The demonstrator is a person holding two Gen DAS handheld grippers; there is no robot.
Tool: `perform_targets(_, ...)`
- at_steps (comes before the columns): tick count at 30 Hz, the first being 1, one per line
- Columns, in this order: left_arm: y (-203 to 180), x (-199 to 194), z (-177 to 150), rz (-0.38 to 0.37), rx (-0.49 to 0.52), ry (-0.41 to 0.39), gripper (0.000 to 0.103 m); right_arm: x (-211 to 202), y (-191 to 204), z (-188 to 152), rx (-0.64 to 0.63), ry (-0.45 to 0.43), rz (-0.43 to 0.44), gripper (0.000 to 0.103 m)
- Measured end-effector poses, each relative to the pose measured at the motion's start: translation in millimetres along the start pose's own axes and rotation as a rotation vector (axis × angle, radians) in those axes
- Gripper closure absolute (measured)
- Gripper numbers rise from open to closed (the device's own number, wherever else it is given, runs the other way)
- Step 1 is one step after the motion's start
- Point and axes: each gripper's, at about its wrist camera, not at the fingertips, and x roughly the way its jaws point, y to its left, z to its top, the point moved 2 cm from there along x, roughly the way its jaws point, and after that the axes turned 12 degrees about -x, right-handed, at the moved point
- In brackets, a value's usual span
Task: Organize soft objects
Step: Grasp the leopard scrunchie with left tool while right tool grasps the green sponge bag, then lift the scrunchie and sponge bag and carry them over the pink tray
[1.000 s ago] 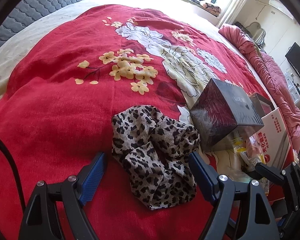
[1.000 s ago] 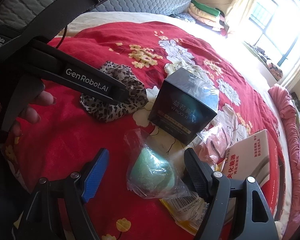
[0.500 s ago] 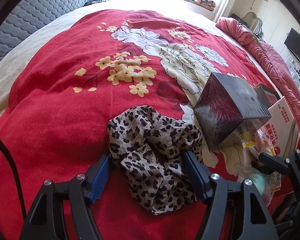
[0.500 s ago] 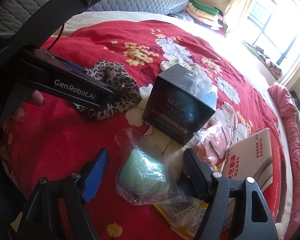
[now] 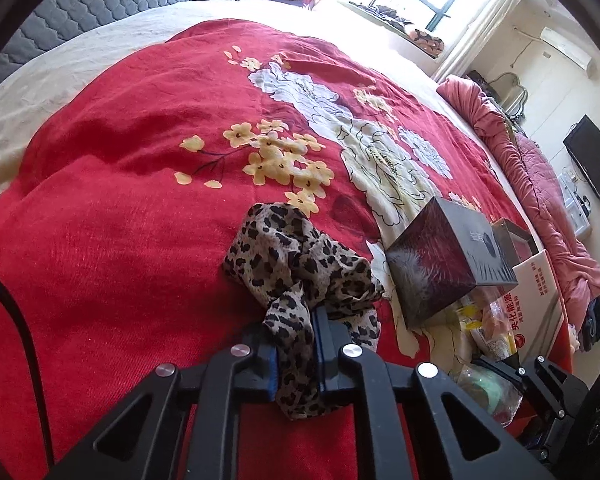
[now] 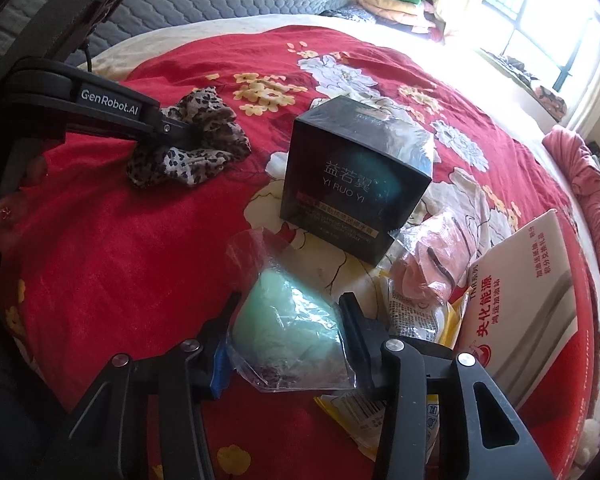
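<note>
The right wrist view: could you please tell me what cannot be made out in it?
- Green item: the crinkled clear bag blurs what it is.
- Yellow packet: mostly hidden under the right gripper.
- White carton: one end cut off by the right edge.
- Dark box: small print too small.

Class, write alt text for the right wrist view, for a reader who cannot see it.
The right tool is closing on a bagged mint-green sponge lying on a red floral bedspread. Behind it stands a black box; to the left, the left tool pinches a leopard-print cloth.
</note>
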Motion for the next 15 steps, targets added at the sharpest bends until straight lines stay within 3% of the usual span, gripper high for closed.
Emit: perform_targets(15,-16.1,-29.5,-10.5,0.018,0.063,-0.064,0.092,-35.5,-10.7,5.2,0.051,-0.113,0.012,0.054)
